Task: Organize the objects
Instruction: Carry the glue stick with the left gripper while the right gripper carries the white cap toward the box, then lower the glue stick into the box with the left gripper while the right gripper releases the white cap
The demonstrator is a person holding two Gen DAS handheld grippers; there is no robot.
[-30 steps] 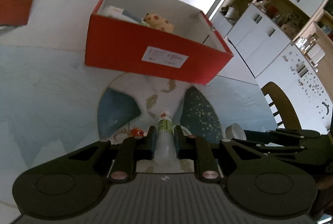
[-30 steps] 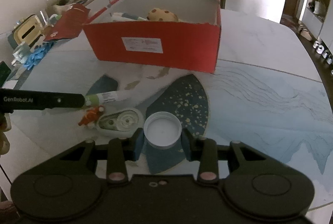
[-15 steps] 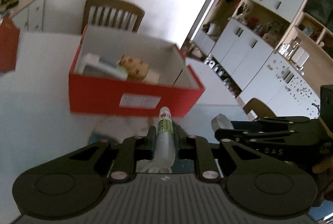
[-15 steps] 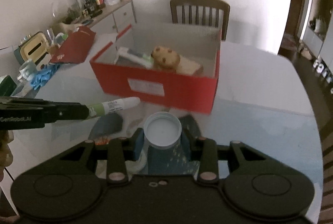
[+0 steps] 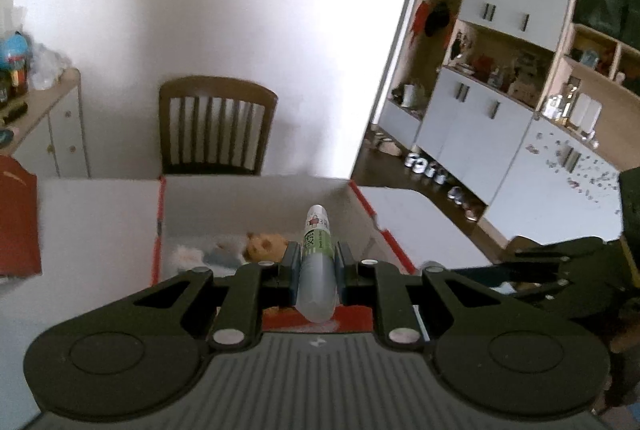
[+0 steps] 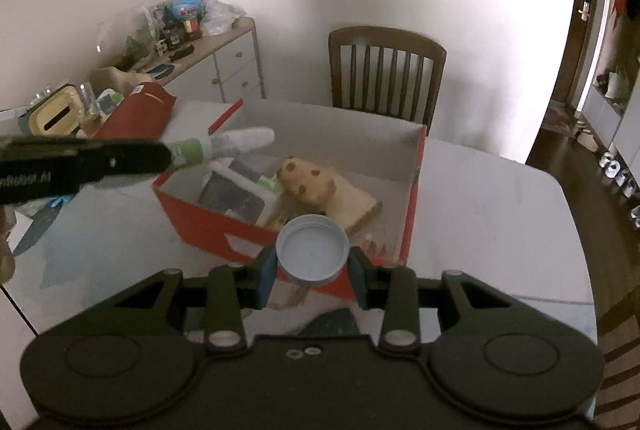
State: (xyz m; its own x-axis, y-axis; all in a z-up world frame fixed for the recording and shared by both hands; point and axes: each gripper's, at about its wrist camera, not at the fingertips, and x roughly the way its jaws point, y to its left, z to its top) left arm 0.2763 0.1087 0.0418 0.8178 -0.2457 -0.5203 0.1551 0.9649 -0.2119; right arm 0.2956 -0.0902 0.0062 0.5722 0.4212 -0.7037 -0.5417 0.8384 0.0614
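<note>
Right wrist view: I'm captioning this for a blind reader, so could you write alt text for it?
The right gripper holds a white lid over the near wall of an open red box containing a spotted plush toy. From the left, the left gripper holds a tube above the box.

tube (image 5: pixel 317 262) and cap (image 6: pixel 313 254) raised over box (image 6: pixel 412 206)

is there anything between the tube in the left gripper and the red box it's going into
Nothing visible blocks it. The left gripper holds the tube above the open red box, which has no lid on. The only concern is inside: a spotted toy and flat packages already cover much of the floor there.
</note>
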